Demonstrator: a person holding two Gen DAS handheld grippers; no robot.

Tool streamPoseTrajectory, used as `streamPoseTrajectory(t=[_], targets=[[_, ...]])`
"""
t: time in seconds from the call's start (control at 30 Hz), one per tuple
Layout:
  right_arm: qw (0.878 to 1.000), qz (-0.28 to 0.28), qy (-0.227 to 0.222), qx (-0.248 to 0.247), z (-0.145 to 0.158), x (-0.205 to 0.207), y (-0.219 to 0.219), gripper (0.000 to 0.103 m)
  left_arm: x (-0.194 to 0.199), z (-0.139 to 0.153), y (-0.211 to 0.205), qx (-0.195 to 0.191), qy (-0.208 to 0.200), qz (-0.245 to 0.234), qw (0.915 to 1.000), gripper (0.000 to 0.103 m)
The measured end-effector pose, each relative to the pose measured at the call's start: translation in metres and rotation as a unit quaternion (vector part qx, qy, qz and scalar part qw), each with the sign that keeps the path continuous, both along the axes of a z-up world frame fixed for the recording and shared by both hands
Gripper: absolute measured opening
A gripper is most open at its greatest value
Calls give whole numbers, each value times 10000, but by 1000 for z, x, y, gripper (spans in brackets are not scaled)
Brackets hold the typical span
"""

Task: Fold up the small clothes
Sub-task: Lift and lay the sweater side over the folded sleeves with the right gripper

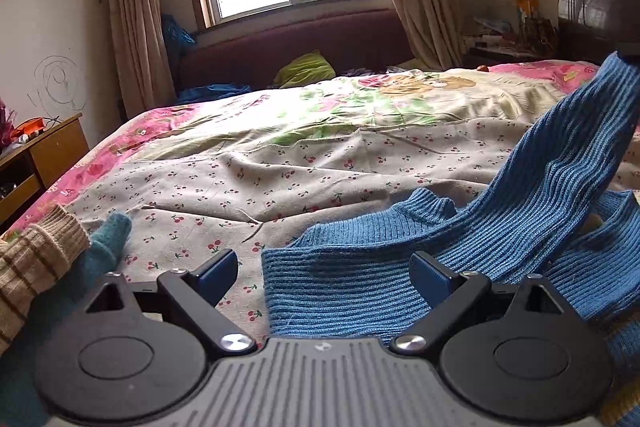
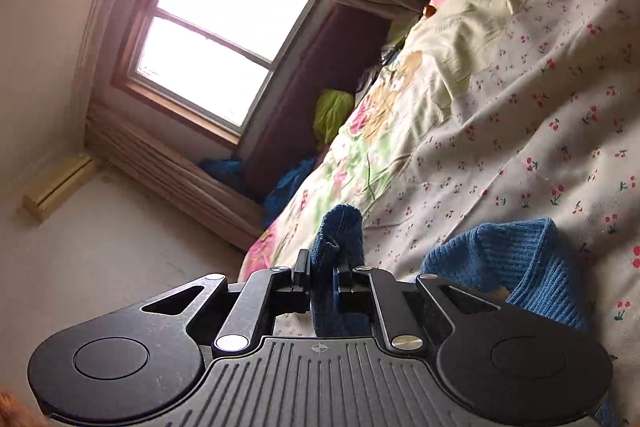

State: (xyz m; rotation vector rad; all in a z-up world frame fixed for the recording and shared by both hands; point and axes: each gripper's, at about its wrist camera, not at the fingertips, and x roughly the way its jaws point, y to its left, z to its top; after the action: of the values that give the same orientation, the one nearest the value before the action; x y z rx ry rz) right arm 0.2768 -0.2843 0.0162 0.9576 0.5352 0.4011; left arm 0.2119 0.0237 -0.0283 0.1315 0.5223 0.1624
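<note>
1. Two grippers are mine. My right gripper (image 2: 325,269) has its jaws pinched on a fold of the blue ribbed sweater (image 1: 532,211); the knit bunches up at 12 o'clock above my fingertips.
2. My left gripper (image 1: 324,267) stands with its jaws spread wide, nothing between the pads. The sweater's hem lies between and just past them, toward my 1 o'clock finger.
3. From that hem a sleeve stretches taut up to 2 o'clock, lifted off the bed.
4. At 9 o'clock of my left gripper, a teal garment (image 1: 108,239) and a tan striped cuff (image 1: 36,259) lie near the bedspread's edge.
5. From 11 to 12 o'clock the cherry-print bedspread (image 1: 280,167) lies open and wrinkled up to the dark headboard (image 1: 300,43).
</note>
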Motion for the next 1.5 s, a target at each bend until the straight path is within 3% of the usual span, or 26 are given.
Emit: streamPoseTrajectory(t=[0.07,0.17,0.2,0.27,0.4,0.47,0.63,0.7,0.87,0.97,1.03,1.07,1.13,1.2,1.23,1.3,1.4,1.5], targets=[[9987,-151,443,-197,-25,-10,-10,10,1,-11,0,75,178,-23,9998,103],[9798,-525,1583,-1107,-82,-9,-25,10,4,-32,-1,137,631,-57,9979,103],[9808,-509,1657,-896,-93,-10,-30,9,0,-33,-2,124,592,-71,9981,103],[9830,-493,1581,-796,-92,-11,-32,11,-3,-30,-3,233,552,-99,9982,103],[9831,-441,1040,-1441,-61,-9,-19,14,-5,-23,-3,334,476,-141,9982,103],[9837,-348,968,-1472,-57,-5,-17,21,-4,-18,-2,271,378,-91,9989,103],[9829,54,1399,-1195,-68,16,-19,23,2,-31,0,292,686,-112,9972,103],[9830,49,1470,-1101,-72,23,-23,23,-2,-31,0,291,626,-135,9975,103],[9856,224,1659,-240,-83,41,-33,22,-1,-30,1,212,631,-89,9977,103],[9939,150,1028,-382,-64,26,-31,12,-3,-30,2,195,579,-84,9981,103],[9980,146,415,-460,-52,11,-32,12,-5,-31,2,209,529,-96,9983,103],[9977,133,318,-580,-51,6,-31,12,-5,-32,2,222,520,-97,9984,103],[9931,107,486,-1064,-59,4,-31,12,-5,-34,1,229,529,-91,9983,103],[9823,77,1001,-1583,-76,7,-31,12,-4,-33,1,227,550,-92,9982,103],[9825,65,1063,-1526,-81,6,-33,12,-4,-33,1,229,556,-98,9981,103],[9835,-120,954,-1534,-73,-1,-38,16,-6,-30,1,275,540,-109,9981,103],[9753,-349,644,-2083,-50,-9,-34,16,-10,-24,1,344,413,-97,9985,103],[9709,-74,333,-2369,-33,-12,-18,16,-7,-22,1,349,366,-15,9987,103]])
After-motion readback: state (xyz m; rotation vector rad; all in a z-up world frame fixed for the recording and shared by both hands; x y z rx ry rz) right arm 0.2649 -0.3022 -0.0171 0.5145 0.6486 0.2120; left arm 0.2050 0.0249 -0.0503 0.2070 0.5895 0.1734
